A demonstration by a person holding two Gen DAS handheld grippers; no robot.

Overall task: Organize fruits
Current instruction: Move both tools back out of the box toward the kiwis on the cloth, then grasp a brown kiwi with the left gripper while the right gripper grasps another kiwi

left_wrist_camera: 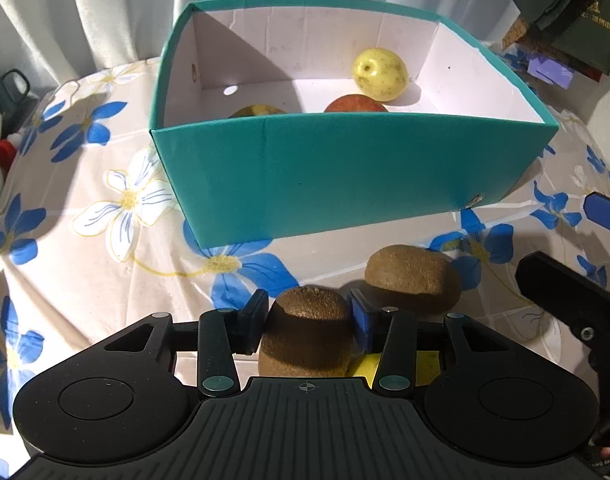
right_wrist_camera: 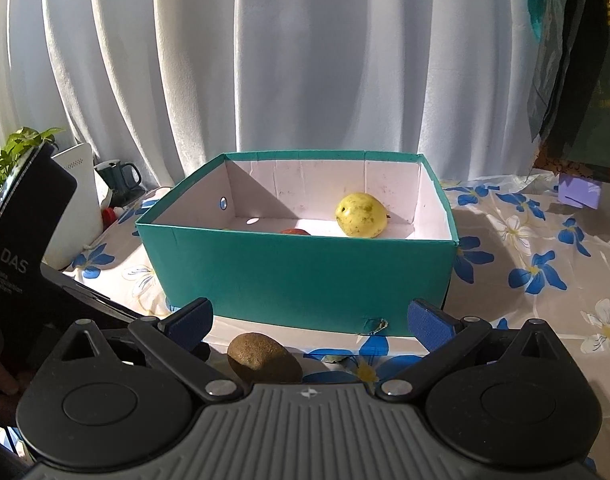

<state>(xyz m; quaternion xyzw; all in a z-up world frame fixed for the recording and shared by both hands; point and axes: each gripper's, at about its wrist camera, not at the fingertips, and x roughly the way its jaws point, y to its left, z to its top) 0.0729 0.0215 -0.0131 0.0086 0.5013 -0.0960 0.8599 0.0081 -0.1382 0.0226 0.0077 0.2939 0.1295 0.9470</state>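
My left gripper (left_wrist_camera: 307, 310) is shut on a brown kiwi (left_wrist_camera: 307, 336), just in front of the teal box (left_wrist_camera: 345, 168). A second kiwi (left_wrist_camera: 413, 276) lies on the cloth to its right; it also shows in the right wrist view (right_wrist_camera: 263, 358). A yellow fruit (left_wrist_camera: 369, 366) shows partly under the held kiwi. The teal box (right_wrist_camera: 297, 276) holds a yellow pear (left_wrist_camera: 380, 74) (right_wrist_camera: 361, 215), a red apple (left_wrist_camera: 355, 105) (right_wrist_camera: 295, 231) and a yellowish fruit (left_wrist_camera: 257, 111) at its near wall. My right gripper (right_wrist_camera: 309, 318) is open and empty above the second kiwi.
A floral tablecloth (left_wrist_camera: 105, 200) covers the table. White curtains (right_wrist_camera: 265, 60) hang behind. A dark mug (right_wrist_camera: 119, 180), a white device (right_wrist_camera: 79, 208) and a plant (right_wrist_camera: 13, 152) stand at the left. A purple box (right_wrist_camera: 579, 192) and dark bags (right_wrist_camera: 577, 60) are at the right.
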